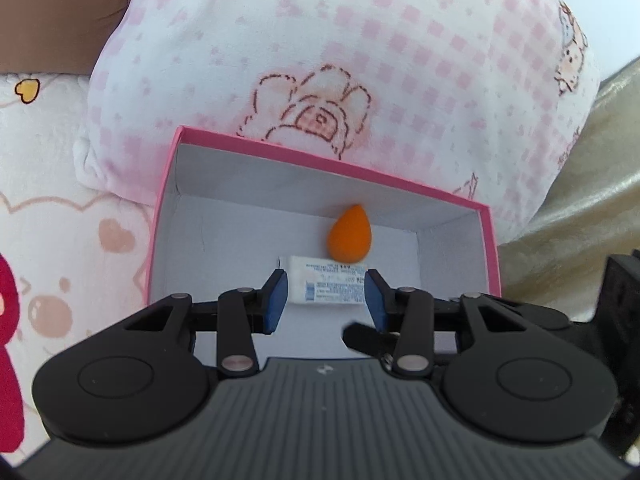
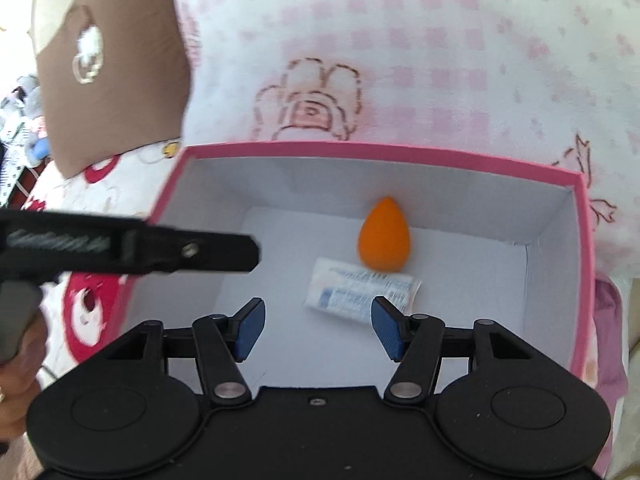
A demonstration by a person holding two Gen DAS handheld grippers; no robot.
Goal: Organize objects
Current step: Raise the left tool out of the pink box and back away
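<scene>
Pink-patterned bedding [image 1: 360, 60] – pink box [image 2: 582, 240], orange sponge [image 2: 380, 236], tube [image 2: 360, 292]

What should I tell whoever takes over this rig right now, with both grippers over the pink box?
Left gripper: jaws apart, nothing held, hovering over the pink cardboard box.
Right gripper: open and empty, above the same box.
In the box: the orange teardrop-shaped makeup sponge near the back wall, and the small white packet with blue print lying flat on the floor just in front of it, touching or nearly so.
Done: those two items are inside the box.
Left: no other loose items show in either view, so check the bed around the box before continuing.
</scene>
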